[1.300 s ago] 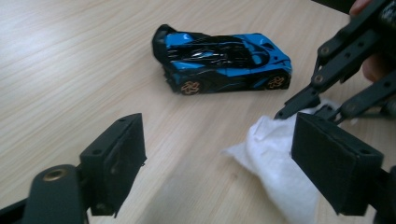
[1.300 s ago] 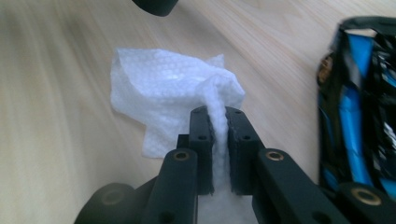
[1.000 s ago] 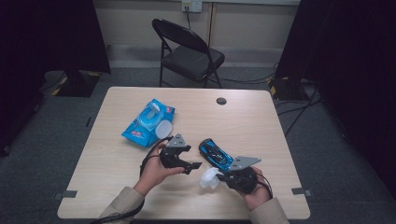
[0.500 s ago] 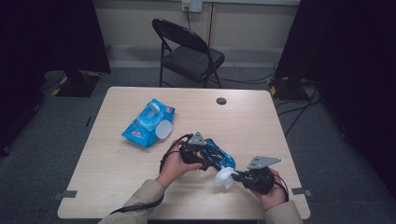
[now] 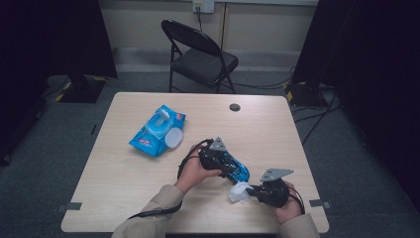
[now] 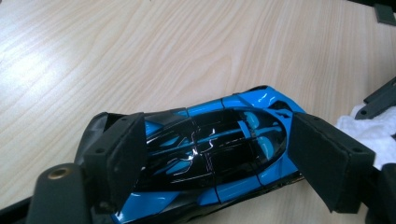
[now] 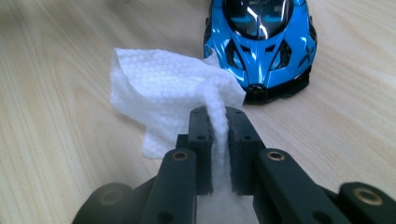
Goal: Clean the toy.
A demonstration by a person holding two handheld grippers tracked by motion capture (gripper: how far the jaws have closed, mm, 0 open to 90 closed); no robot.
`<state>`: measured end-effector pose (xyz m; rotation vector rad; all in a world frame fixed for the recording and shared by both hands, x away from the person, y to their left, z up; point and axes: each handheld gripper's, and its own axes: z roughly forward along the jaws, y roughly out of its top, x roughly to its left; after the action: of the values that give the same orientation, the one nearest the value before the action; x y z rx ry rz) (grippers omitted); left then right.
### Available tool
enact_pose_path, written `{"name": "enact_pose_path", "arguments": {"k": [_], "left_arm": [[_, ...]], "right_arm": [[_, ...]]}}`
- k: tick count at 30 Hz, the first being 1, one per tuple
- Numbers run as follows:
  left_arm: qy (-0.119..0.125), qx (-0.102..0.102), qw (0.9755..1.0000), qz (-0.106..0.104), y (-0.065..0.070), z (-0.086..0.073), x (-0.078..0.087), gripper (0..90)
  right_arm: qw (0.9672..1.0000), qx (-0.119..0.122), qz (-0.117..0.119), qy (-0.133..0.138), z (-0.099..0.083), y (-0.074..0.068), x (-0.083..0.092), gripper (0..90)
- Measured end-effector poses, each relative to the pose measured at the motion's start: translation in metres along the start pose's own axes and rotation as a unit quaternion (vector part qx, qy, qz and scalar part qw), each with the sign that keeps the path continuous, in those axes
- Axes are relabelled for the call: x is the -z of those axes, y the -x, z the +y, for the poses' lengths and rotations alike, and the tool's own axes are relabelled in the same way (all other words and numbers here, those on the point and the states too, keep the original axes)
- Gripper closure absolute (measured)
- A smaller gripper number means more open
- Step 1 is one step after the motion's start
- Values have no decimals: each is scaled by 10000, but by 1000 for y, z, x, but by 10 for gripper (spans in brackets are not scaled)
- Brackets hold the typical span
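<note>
Since the earlier frames, the left gripper (image 5: 221,159) has crossed from open bench toward 3 o'clock and now straddles the blue toy car (image 5: 234,167), while the right gripper (image 5: 253,190) with its white wipe (image 5: 239,192) has shifted toward 4 o'clock, nearer the bench's near edge.

Left gripper view: the wide-spread jaws bracket the car (image 6: 215,154) across its body, one pad at 9 o'clock and one at 3 o'clock of the dark canopy. Both pads stand at the car's flanks; whether they press on it cannot be told. The wipe (image 6: 369,126) shows at the 3 o'clock edge.

Right gripper view: the jaws of the right gripper (image 7: 218,140) are clenched on a twisted strand of the wipe (image 7: 163,98), whose loose sheet fans out toward 11 o'clock. The car's nose (image 7: 259,42) faces the camera at 1 o'clock, just beyond the wipe and touching its edge.

High view: the car lies on the wooden bench (image 5: 124,188) at about 5 o'clock of centre, between the two hands. A blue wipes packet (image 5: 157,130), its flap lid open, lies well apart at 10 o'clock of the car. A black folding chair (image 5: 200,57) stands beyond the far edge at 12 o'clock.
</note>
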<state>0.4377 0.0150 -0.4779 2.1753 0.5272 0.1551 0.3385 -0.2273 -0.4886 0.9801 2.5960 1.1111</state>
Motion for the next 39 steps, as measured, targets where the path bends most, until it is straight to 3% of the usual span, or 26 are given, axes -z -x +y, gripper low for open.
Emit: {"name": "enact_pose_path", "arguments": {"k": [8, 12, 16, 19, 24, 30, 39], "left_arm": [[-20, -140, 9999, 86, -3, -1, -5, 191], [-114, -395, 9991, 72, -4, -2, -11, 157], [0, -284, 9996, -22, -8, -4, -15, 114], [219, -169, 9996, -85, -10, -8, -16, 100], [374, -216, 9990, -124, -10, -12, -17, 104], [422, -139, 9989, -151, -11, -11, -17, 141], [303, -137, 9994, -78, -9, -8, -17, 146]], "right_arm": [[10000, -16, -36, -7, 0, 2, 0, 818], [10000, 5, -41, -12, 1, 2, 0, 816], [10000, 39, -21, -53, 2, 2, -3, 815], [10000, 24, -17, -69, 3, 2, -6, 813], [9999, -78, -28, -81, 6, 4, -10, 814], [9998, -119, -97, -91, 7, 4, -11, 813], [9999, -101, -72, -98, 8, 5, -11, 812]]}}
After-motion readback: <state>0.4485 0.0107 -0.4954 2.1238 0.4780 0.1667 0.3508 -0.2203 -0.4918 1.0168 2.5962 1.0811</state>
